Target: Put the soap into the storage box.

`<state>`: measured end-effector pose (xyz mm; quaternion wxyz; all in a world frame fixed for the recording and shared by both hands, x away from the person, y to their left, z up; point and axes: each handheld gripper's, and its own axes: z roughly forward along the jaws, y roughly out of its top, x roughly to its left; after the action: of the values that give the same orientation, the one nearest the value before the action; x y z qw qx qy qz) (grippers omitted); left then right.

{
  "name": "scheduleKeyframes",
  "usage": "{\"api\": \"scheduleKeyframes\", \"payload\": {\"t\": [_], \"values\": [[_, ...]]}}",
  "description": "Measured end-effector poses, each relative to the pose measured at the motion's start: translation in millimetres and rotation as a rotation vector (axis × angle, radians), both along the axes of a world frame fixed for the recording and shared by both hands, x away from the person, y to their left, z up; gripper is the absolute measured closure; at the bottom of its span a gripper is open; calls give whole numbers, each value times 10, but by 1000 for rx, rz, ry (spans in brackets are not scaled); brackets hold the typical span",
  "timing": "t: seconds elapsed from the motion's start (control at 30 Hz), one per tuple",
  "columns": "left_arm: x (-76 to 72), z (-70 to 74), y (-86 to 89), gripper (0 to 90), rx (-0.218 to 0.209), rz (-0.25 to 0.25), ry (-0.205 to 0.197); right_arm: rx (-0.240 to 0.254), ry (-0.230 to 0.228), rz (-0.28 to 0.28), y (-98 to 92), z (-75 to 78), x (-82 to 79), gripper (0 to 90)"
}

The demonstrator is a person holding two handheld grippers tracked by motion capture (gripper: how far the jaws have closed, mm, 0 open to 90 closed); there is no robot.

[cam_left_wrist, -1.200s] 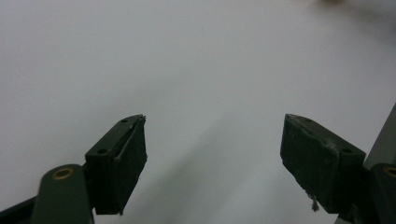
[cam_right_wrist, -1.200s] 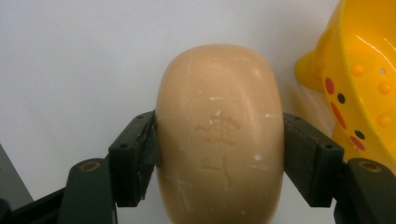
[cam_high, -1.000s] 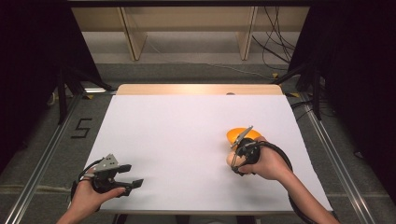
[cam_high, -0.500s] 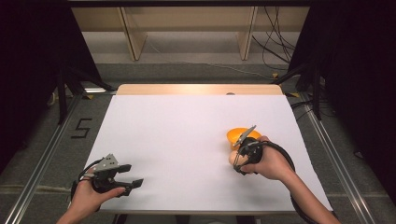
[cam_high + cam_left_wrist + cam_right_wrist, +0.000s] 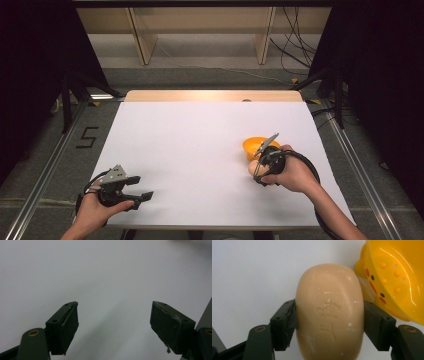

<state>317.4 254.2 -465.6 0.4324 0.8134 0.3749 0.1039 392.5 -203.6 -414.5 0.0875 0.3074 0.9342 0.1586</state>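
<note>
A peach-coloured bar of soap (image 5: 329, 312) with a stamped mark is clamped between the two black jaws of my right gripper (image 5: 329, 322), one jaw pressed on each long side. A yellow dish (image 5: 397, 275) with raised dots and small holes lies just beside the soap. In the high view the right gripper (image 5: 257, 170) holds the soap (image 5: 253, 168) at the near edge of the yellow dish (image 5: 255, 146), on the table's right. My left gripper (image 5: 137, 192) rests low at the front left, jaws wide apart (image 5: 115, 320) over bare white table with nothing between them.
A white sheet (image 5: 200, 150) covers the table, with a wooden strip (image 5: 210, 96) along the far edge. Metal rails (image 5: 45, 170) run along both sides on the floor. Shelving and cables lie beyond the far edge.
The right hand has shifted slightly forward and left beside the yellow dish, with the soap in its jaws. The left gripper has stayed in place.
</note>
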Motion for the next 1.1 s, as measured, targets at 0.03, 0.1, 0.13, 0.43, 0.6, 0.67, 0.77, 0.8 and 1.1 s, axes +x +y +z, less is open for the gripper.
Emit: {"api": "scheduleKeyframes", "payload": {"t": [0.03, 0.1, 0.13, 0.43, 0.6, 0.67, 0.77, 0.8, 1.1], "values": [[0, 0, 0, 222, 0, -1, 0, -5, 5, -6, -5, 0, 0, 333], [0, 0, 0, 222, 0, -1, -1, -5, -4, 18, -16, 4, 13, 333], [0, 1, 0, 222, 0, -1, -1, 8, 2, 1, -13, 9, 2, 333], [1, 0, 0, 222, -1, 2, -1, 8, -1, -18, -56, 56, 3, 333], [-1, 2, 0, 222, -1, 2, -1, 10, -15, -13, -90, 83, 8, 333], [0, 1, 0, 222, -1, 2, 0, 10, -15, -22, -99, 95, 8, 333], [0, 2, 1, 222, -2, 2, -1, 8, -16, -33, -111, 111, 10, 333], [0, 2, 2, 222, -2, 2, -1, 9, -17, -34, -116, 118, 13, 333], [11, 0, 13, 222, 24, 3, -5, 7, -34, -36, -143, 155, 55, 333]]}}
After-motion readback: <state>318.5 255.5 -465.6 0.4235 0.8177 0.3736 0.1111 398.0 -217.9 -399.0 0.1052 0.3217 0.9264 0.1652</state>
